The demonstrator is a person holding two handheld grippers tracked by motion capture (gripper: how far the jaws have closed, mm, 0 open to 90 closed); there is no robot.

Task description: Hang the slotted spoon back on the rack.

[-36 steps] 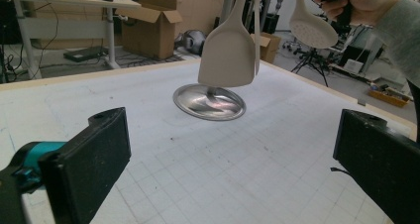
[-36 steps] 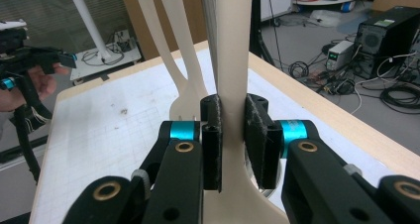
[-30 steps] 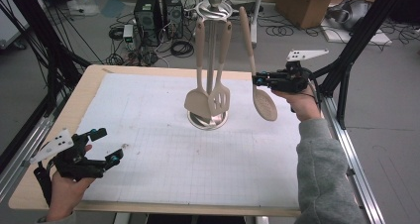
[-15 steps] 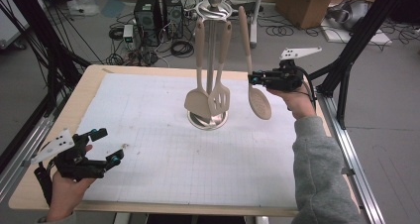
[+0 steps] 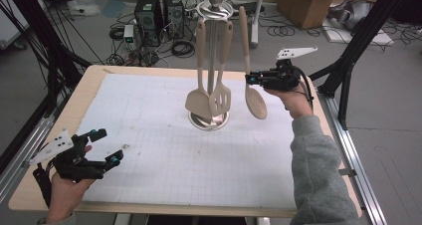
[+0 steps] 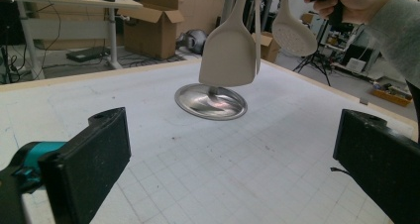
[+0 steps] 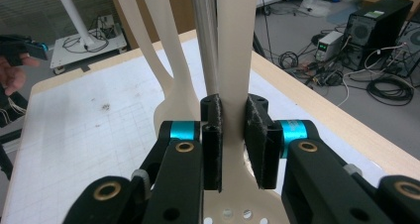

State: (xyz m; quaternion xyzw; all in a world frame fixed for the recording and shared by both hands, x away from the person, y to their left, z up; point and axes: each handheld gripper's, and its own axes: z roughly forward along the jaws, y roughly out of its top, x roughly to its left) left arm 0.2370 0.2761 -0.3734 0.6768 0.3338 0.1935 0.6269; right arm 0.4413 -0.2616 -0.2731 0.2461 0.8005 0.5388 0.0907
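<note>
My right gripper (image 7: 233,135) clamps the slotted spoon (image 5: 255,103) handle beside the rack (image 5: 215,16); left gripper (image 5: 107,145) open, nothing between.

The right gripper (image 5: 251,78) with the slotted spoon (image 5: 254,99) clamped in it is now closer to the utensil stand (image 5: 210,119) than before. The spoon's handle top now sits near the stand's top ring (image 5: 215,9).

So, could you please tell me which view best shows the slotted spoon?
The high view: the whole slotted spoon shows, held by the right gripper. The right gripper view gives its clamped handle; the left gripper view, just its bowl.
</note>
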